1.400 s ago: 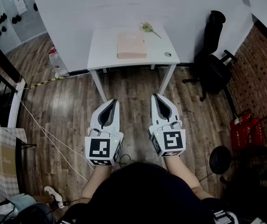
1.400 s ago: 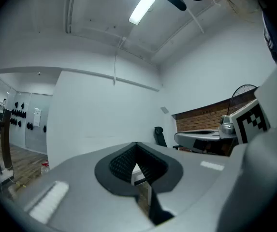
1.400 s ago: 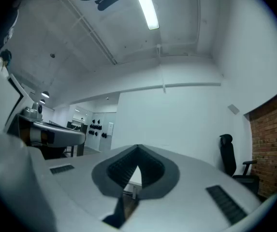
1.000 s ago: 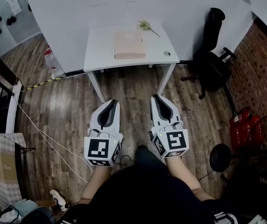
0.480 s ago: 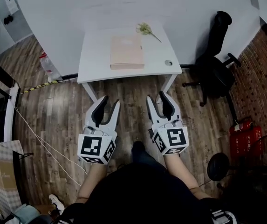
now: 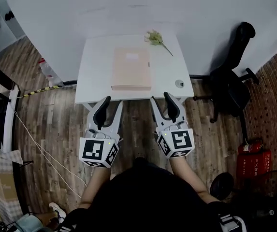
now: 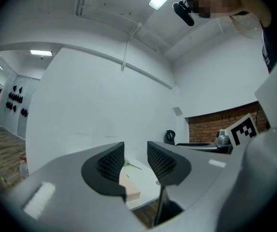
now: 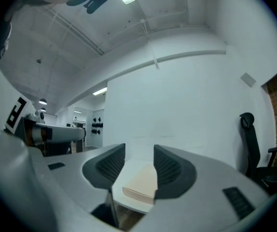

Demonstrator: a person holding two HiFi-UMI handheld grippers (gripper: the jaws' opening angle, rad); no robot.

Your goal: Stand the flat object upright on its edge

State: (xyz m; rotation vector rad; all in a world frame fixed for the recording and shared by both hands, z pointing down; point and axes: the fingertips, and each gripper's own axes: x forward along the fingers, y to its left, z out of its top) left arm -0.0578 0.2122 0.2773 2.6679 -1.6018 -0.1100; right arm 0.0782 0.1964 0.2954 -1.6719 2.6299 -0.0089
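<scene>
Starting at the far left of the head view, a plastic bottle (image 6: 46, 70) stands on the wooden floor (image 6: 56, 124), near the left side of the bench (image 6: 92, 74). Next comes the left claw (image 6: 111, 103), held level at the bench's near edge. Its jaws have just been opening and stand moderately apart with nothing between them (the left gripper view shows only the bench beyond the gap).

In the middle of the white bench the flat object (image 6: 131, 69) — a pale pink, book-like slab — lies on its broad face, its near side close to the front edge, touched by neither claw. Behind it, toward the wall, lies a small green sprig (image 6: 155, 37). To its right a small round thing (image 6: 179, 83) sits near the front right corner.

The right claw (image 6: 161, 101) mirrors the left — level, at the front edge, its jaws also just been opening to a moderate gap and empty. In the right gripper view the flat object (image 8: 140, 183) shows through that gap, well apart from the pads. Further right a black office chair (image 6: 235, 83) stands on the floor, with a red fire extinguisher (image 6: 252, 162) nearer the corner.
</scene>
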